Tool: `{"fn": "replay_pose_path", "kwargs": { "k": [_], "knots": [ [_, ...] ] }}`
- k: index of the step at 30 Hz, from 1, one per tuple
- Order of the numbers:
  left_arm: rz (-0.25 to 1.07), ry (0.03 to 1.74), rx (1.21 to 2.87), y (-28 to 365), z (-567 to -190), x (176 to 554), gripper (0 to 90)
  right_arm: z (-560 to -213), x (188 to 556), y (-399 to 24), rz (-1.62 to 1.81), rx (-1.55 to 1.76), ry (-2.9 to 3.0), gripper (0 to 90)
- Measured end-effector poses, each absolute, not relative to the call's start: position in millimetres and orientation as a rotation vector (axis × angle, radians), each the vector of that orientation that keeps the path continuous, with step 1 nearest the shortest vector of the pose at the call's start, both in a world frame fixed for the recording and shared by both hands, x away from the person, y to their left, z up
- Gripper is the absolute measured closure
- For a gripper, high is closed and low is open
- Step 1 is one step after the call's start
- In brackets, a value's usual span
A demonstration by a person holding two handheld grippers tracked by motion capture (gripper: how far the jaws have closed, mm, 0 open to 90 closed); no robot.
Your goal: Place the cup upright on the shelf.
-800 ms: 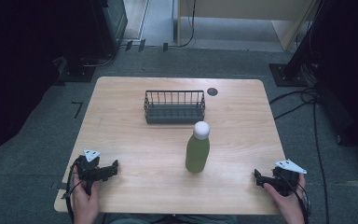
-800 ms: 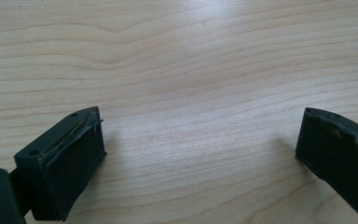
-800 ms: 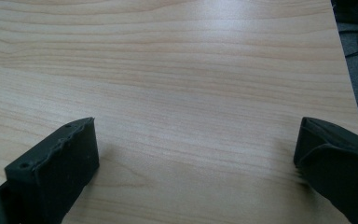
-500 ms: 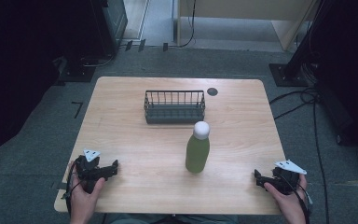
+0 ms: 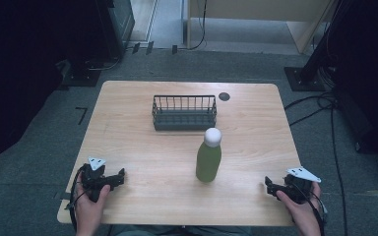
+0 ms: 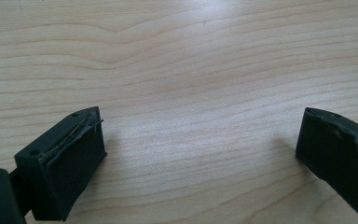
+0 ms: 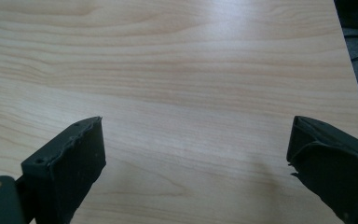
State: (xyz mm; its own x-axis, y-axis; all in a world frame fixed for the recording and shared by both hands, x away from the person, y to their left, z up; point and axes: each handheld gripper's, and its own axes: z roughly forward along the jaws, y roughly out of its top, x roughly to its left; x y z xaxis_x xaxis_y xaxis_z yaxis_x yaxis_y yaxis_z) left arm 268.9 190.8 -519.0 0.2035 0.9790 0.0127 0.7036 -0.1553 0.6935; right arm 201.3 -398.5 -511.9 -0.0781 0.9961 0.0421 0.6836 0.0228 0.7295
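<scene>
A green bottle (image 5: 208,160) with a white cap stands upright on the wooden table (image 5: 128,132), right of centre. Behind it sits a dark wire basket (image 5: 184,112). My left gripper (image 5: 120,175) rests near the table's front left corner, held by a hand, jaws wide apart over bare wood; in its own view the left gripper (image 6: 198,140) holds nothing. My right gripper (image 5: 268,185) rests near the front right edge, also held by a hand. Seen from its own camera, the right gripper (image 7: 196,144) stands open over bare wood. Both are well apart from the bottle.
A small dark round grommet (image 5: 224,96) is set in the table behind the basket. Cables (image 5: 320,105) lie on the grey carpet to the right, and dark equipment stands beyond the table's far left corner.
</scene>
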Motion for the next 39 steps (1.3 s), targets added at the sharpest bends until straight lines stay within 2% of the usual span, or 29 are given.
{"fn": "replay_pose_path", "kwargs": {
  "k": [21,39],
  "knots": [
    [0.662,1.607,1.898,187,-519,269,1.5,-485,205,-365,0.929,1.615,1.837,6.8],
    [0.662,1.607,1.898,187,-519,269,1.6,-461,215,-315,1.018,1.482,1.931,6.8]
  ]
}}
